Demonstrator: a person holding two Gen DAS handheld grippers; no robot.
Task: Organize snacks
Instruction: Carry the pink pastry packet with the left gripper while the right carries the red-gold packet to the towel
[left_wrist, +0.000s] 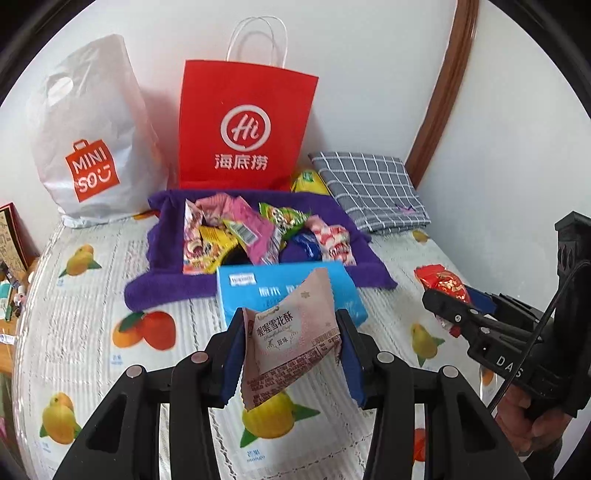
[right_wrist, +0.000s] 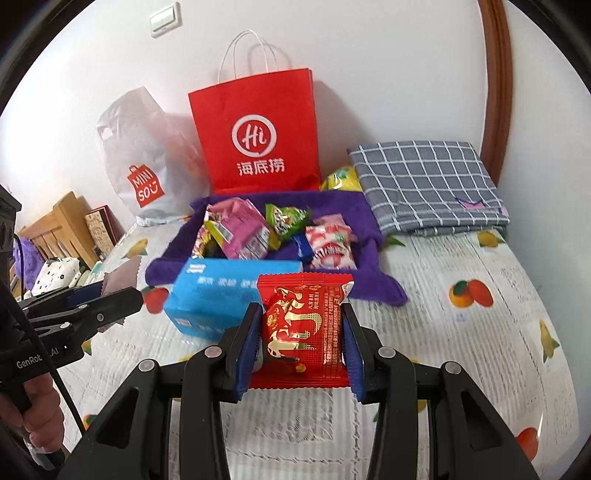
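My left gripper (left_wrist: 291, 332) is shut on a pale pink snack packet (left_wrist: 291, 339), held above the bed. My right gripper (right_wrist: 301, 332) is shut on a red and gold snack packet (right_wrist: 304, 328), also off the bed; it shows at the right of the left wrist view too, right gripper (left_wrist: 448, 314) with the red packet (left_wrist: 443, 282). The left gripper (right_wrist: 122, 295) shows at the left of the right wrist view. Beyond both lie a blue box (left_wrist: 288, 291) and a heap of loose snacks (left_wrist: 258, 232) on a purple towel (left_wrist: 166, 288).
A red paper bag (left_wrist: 243, 122) and a white plastic bag (left_wrist: 88, 136) stand against the wall behind the towel. A folded grey checked cloth (left_wrist: 373, 188) lies at the back right with a yellow packet (left_wrist: 308, 181) beside it. The fruit-print bed cover (left_wrist: 92, 332) spreads around; wooden furniture (right_wrist: 59, 229) stands left.
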